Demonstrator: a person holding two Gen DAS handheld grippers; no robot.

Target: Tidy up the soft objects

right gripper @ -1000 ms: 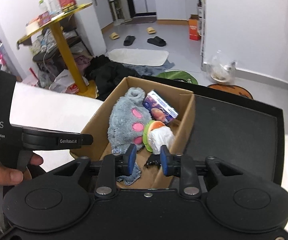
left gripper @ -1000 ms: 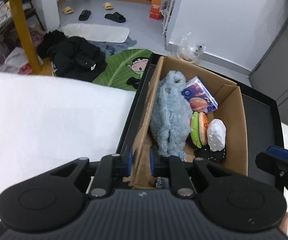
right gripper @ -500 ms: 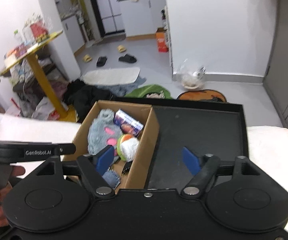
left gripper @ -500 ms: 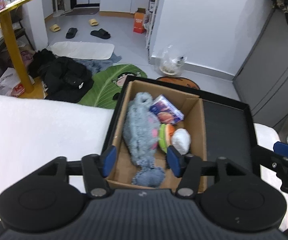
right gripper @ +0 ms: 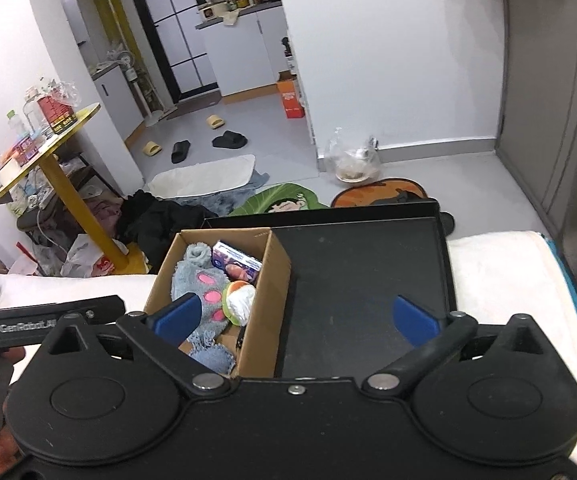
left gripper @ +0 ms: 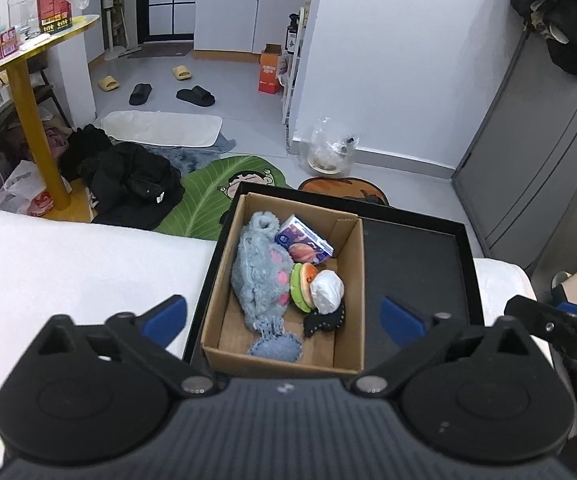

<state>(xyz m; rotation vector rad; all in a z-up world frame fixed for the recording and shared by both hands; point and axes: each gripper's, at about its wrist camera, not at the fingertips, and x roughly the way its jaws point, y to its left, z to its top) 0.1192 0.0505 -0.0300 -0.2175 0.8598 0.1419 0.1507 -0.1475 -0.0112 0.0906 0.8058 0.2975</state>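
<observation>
Blue pads are standing wide apart on both tools, and neither is carrying anything. Compared with a second ago, when both tools were narrow and low over the box, each has opened and drawn back upward; the likely reading is that the last items have been let go and the packing is near its end.

Left tool (left gripper: 284,316): its spread fingers are framing the cardboard box (left gripper: 350,276) just ahead of and below it. Lying inside, nearest first, are a denim scrap (left gripper: 276,348), a black spotted piece (left gripper: 326,322), a grey plush toy (left gripper: 260,280) with pink spots, a burger plush (left gripper: 302,286), a white crumpled bag (left gripper: 327,291) touching the burger, and, farthest, a tissue pack (left gripper: 304,245) leaning at the back wall.

Right tool (right gripper: 296,316): the box is sitting ahead and to its left, inside a black tray (right gripper: 368,272) whose right half is showing bare. The tray is resting on a white bed (right gripper: 496,264).

Hard to make out: the left pad of the right tool is covering part of the plush; what lies under the toys is hidden; the black piece's identity is unclear. The other tool's handle is cut off at each frame edge. Beyond the bed, clothes and slippers are lying on the floor.
</observation>
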